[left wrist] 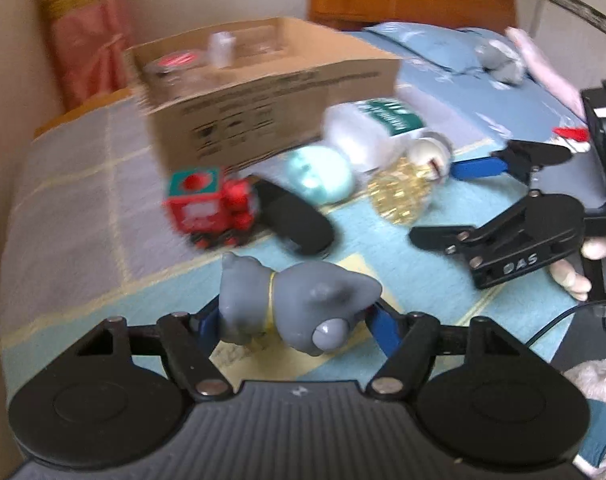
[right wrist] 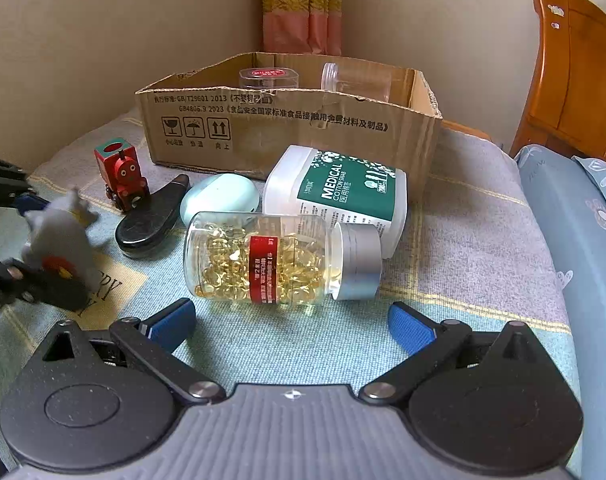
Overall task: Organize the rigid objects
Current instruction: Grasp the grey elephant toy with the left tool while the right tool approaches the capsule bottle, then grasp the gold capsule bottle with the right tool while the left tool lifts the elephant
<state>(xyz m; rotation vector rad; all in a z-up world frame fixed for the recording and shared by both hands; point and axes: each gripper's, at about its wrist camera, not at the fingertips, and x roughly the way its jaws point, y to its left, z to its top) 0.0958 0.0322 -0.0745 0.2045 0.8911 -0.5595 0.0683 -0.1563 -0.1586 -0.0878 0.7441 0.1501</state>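
Clutter still covers most of the bed (right wrist: 483, 216) here: the open brown cardboard box (right wrist: 287, 136) at the back already has a couple of clear plastic jars in it, and lined up in front are a small red wooden toy train (right wrist: 121, 174), a flat black oval case (right wrist: 151, 218), a pale mint egg-shaped case (right wrist: 221, 200), a white tub of medical cotton swabs with a green label (right wrist: 339, 194) and a clear bottle of golden capsules with a silver cap (right wrist: 279, 258). The left gripper (left wrist: 297, 318) has a grey rubbery cat-like figurine (left wrist: 291, 304) lying crosswise between its blue-padded fingers (left wrist: 385, 326); the pads look pressed against both ends, so it's probably clamped on, though the frame is too blurry to be sure. The key relation is that the figurine's long axis runs across the fingers, with the box up ahead and slightly left of it, past the train. So the carry needs to clear the train and the box's near wall. The right gripper (right wrist: 291, 324) has its fingers wide apart with nothing in them, hanging just short of the capsule bottle, which lies on its side across the gap between them. That makes the right hand the nearer one for that bottle.
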